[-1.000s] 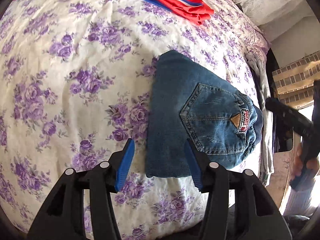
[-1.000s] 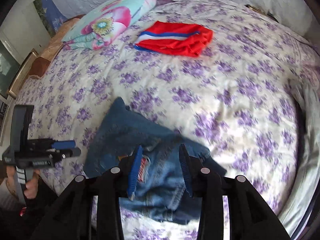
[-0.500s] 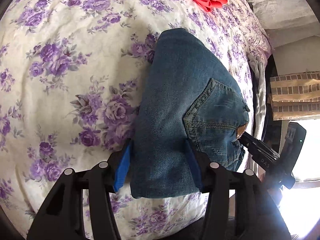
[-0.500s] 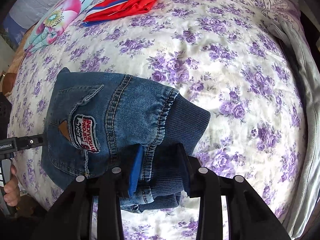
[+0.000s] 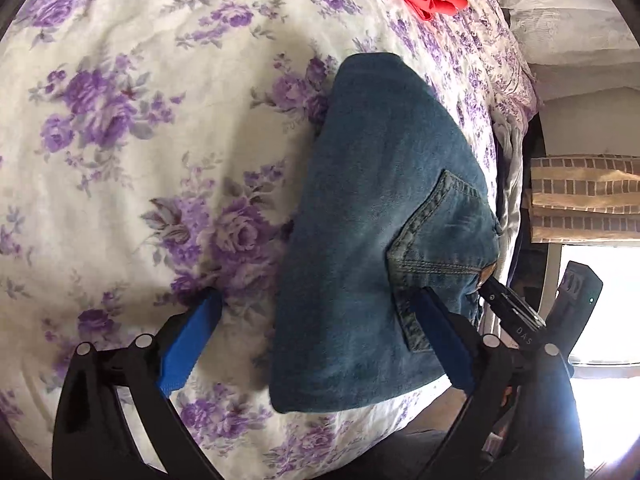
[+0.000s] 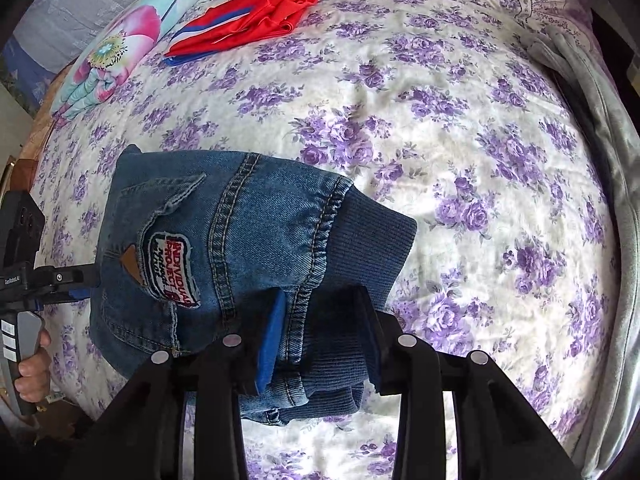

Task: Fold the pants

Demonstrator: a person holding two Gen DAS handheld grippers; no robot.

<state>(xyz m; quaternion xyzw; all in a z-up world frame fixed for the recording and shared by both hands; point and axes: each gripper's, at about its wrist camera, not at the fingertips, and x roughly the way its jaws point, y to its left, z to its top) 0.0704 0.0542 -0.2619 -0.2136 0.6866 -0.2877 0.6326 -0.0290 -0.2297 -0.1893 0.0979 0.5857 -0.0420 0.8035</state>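
Folded jeans (image 5: 380, 248) lie on the bed (image 5: 140, 128) near its edge. Left tool (image 5: 316, 336) spread wide, straddling the denim's corner. Right tool (image 6: 320, 320) clamps the ribbed waistband (image 6: 360, 240). Red garment (image 6: 248, 20) lies well apart.

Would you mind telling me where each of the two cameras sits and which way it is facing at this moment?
Left wrist: on the left gripper, looking down on the folded jeans on the floral bedspread; its open fingers show, and the right gripper beyond.
Right wrist: on the right gripper, facing the jeans' waistband, with the red garment and pillow beyond.
Shared: jeans, bedspread, red garment.
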